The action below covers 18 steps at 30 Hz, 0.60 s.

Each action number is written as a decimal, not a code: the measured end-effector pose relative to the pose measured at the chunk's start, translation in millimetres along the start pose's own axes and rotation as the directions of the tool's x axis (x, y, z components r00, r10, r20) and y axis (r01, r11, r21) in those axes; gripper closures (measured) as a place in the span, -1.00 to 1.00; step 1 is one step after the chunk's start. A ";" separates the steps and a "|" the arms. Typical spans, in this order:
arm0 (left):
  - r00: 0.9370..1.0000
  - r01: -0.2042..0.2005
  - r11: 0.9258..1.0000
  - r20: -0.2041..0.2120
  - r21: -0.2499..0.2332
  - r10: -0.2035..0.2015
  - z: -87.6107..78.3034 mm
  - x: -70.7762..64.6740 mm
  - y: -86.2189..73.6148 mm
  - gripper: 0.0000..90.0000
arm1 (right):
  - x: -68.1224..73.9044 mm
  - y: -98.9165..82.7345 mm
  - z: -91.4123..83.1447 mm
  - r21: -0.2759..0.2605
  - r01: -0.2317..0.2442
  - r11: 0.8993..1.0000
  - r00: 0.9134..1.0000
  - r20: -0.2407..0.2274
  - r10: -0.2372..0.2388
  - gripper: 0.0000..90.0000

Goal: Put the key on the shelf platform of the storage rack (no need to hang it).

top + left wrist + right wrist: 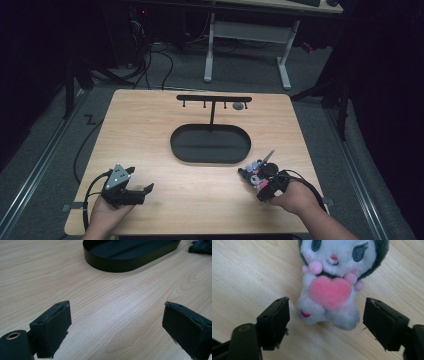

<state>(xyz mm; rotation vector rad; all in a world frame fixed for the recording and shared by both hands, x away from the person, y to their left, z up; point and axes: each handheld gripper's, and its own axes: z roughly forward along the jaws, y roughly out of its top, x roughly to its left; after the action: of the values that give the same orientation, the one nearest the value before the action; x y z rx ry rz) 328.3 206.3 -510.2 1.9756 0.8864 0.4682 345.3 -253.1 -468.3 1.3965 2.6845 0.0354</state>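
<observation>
A small plush toy (pixel 329 287) lies on the wooden table: white body, dark hood, a pink heart on its chest. My right gripper (pixel 325 301) is open, with one jaw on each side of the toy's lower body and a gap at both sides. In the high view the plush toy (pixel 257 173) lies at the front right, with the right gripper (pixel 251 176) around it. My left gripper (pixel 141 181) rests at the front left, open with nothing between its jaws. The left gripper (pixel 116 305) looks over bare wood towards the tray.
A black oval tray (pixel 210 152) sits mid-table, with a black T-shaped hook rack (pixel 212 100) rising from its far side. A small grey round object (pixel 239 106) is at the rack's right end. The tray's wall (pixel 120 263) faces my left gripper. A desk frame and cables stand beyond the table.
</observation>
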 end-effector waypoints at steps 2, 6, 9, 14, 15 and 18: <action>1.000 -0.002 1.000 0.002 0.004 0.002 0.5 -0.3 -0.1 -0.80 | -0.9 0.7 1.3 0.002 -0.005 1.000 1.000 0.004 0.005 -0.44; 1.000 0.001 1.000 0.000 0.002 -0.001 -0.6 0.2 -0.7 -0.80 | -6.7 1.6 5.1 0.009 -0.040 0.999 0.999 -0.017 0.041 -0.34; 1.000 0.005 1.000 -0.001 0.004 -0.005 -2.0 1.5 -1.4 -0.80 | -8.1 1.4 7.1 0.011 -0.045 0.999 0.999 -0.029 0.045 -0.31; 1.000 0.009 1.000 0.000 -0.005 -0.009 -1.8 1.8 -1.7 -0.79 | -7.2 1.1 9.6 0.006 -0.032 0.999 0.998 -0.048 0.032 -0.09; 1.000 0.005 1.000 0.003 -0.001 -0.005 -1.6 1.4 -1.1 -0.79 | -6.7 1.3 9.3 0.002 -0.026 1.000 0.998 -0.049 0.026 -0.06; 1.000 -0.001 1.000 0.005 -0.003 0.001 0.0 0.0 -0.6 -0.79 | -6.6 1.0 5.4 -0.019 -0.016 1.000 0.999 -0.044 0.015 0.03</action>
<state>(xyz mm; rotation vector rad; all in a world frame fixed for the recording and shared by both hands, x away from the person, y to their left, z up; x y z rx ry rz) 328.1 206.6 -510.6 1.9734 0.8804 0.4645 350.4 -258.1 -473.0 1.4270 2.7006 0.0945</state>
